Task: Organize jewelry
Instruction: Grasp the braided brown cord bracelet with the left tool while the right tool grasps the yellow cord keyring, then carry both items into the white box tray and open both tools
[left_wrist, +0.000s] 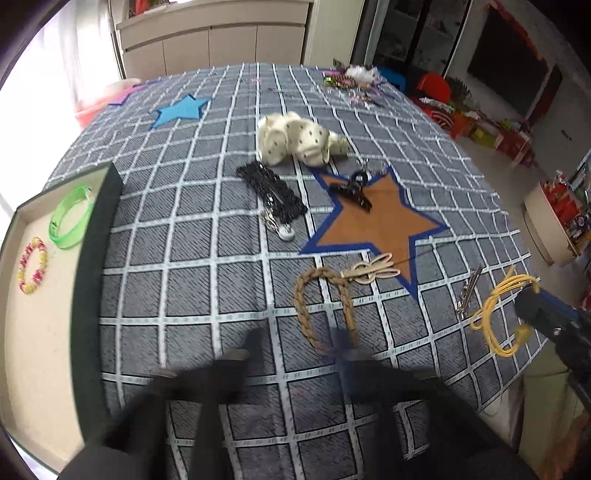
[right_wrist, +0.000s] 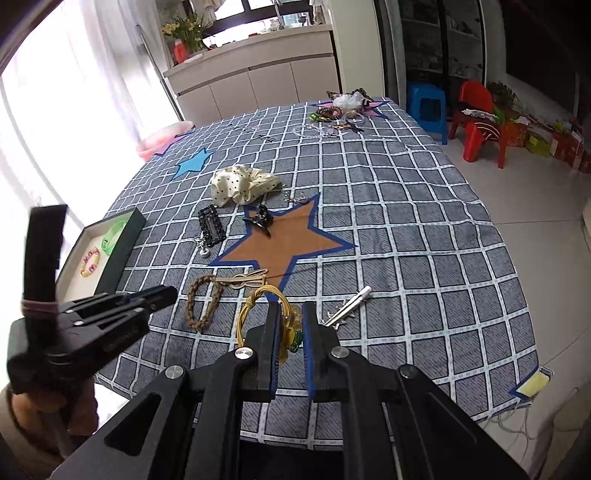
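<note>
Here no readable brand or label shows on anything. The right gripper (right_wrist: 290, 328) has its blue-padded jaws drawn in close around the yellow cord necklace (right_wrist: 258, 310), which lies on the checked tablecloth (right_wrist: 406, 229) beside the braided brown bracelet (right_wrist: 201, 304) and just below the brown star (right_wrist: 284, 245). The left gripper (left_wrist: 295, 345), blurred, stands wide open with nothing between its fingers, over the cloth near the tray (left_wrist: 92, 295) holding a green bracelet (left_wrist: 72, 221) and a beaded bracelet (left_wrist: 33, 266).
</note>
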